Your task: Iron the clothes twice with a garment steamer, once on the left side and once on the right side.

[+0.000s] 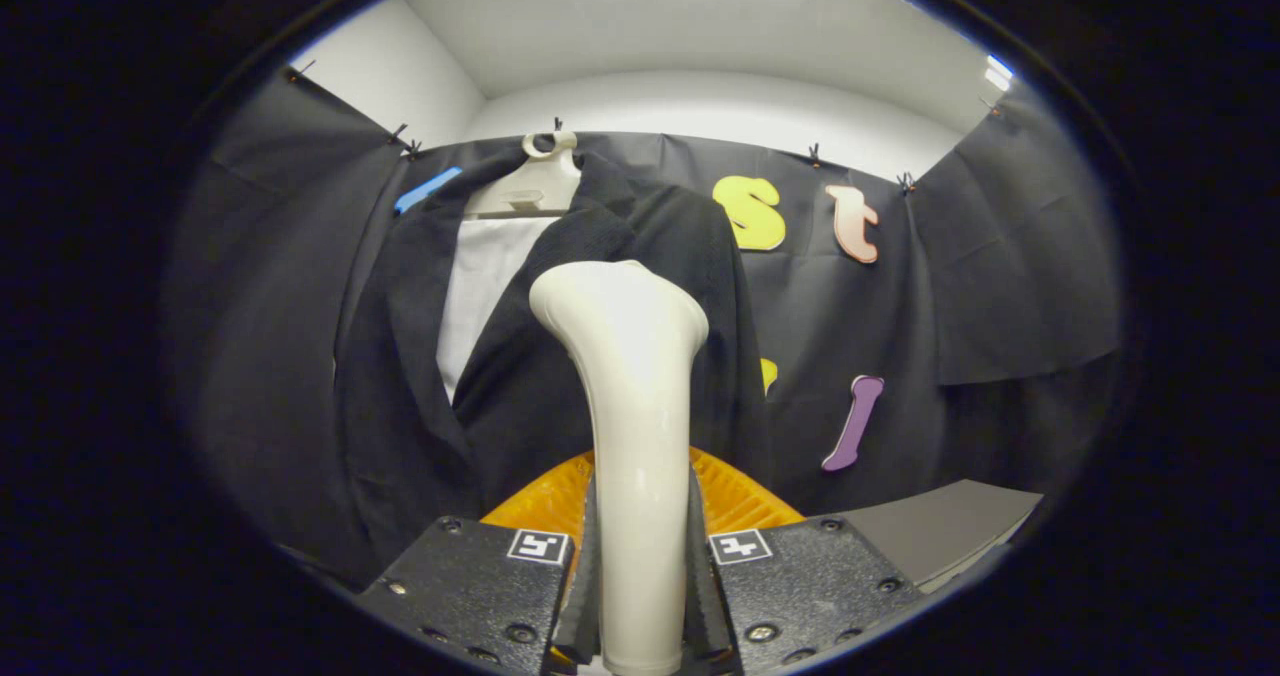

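Gripper view: the gripper (640,596) is clamped on the handle of the cream garment steamer (628,386), both fingers pressing its sides. The smooth, tapered handle could twist or slip in that pinch, tilting the head off the cloth. The dark jacket (520,386) hangs on a hanger (530,191) just beyond the steamer head.

Jaws clamp garment steamer (630,396); its head faces dark jacket (520,356).
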Demonstrator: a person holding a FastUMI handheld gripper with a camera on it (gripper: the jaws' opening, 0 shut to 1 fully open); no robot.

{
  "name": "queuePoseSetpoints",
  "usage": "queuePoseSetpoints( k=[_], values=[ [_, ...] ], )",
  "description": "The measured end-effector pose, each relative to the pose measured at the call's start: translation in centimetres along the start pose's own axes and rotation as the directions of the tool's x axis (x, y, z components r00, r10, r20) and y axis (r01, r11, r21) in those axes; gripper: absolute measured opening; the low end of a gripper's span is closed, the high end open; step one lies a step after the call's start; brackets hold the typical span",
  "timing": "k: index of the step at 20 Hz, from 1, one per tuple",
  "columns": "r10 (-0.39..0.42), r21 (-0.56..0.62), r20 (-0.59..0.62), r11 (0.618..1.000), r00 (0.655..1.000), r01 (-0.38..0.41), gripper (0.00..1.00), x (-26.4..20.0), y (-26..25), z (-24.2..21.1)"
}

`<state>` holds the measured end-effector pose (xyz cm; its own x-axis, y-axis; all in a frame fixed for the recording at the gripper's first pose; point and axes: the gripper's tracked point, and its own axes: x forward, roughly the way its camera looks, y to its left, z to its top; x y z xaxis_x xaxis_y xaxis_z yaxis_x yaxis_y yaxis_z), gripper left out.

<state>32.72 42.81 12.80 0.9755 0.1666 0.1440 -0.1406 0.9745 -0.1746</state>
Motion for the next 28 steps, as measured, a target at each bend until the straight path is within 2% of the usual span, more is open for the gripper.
queuePoseSetpoints(
  k=[7,11,17,23,28],
  values=[
    [-0.019,-0.040,-0.102,0.999,0.995,0.015,0.38,-2.1,0.5,-5.5],
    [-0.026,-0.053,-0.186,0.998,0.982,0.016,0.38,-3.1,0.5,-9.6],
    [-0.060,-0.094,-0.251,0.995,0.966,0.038,0.38,-5.3,0.2,-14.0],
    [-0.061,-0.154,-0.336,0.988,0.940,0.008,0.38,-8.6,0.5,-19.5],
    [-0.075,-0.200,-0.430,0.980,0.900,-0.014,0.38,-10.8,-0.4,-24.8]
  ],
)
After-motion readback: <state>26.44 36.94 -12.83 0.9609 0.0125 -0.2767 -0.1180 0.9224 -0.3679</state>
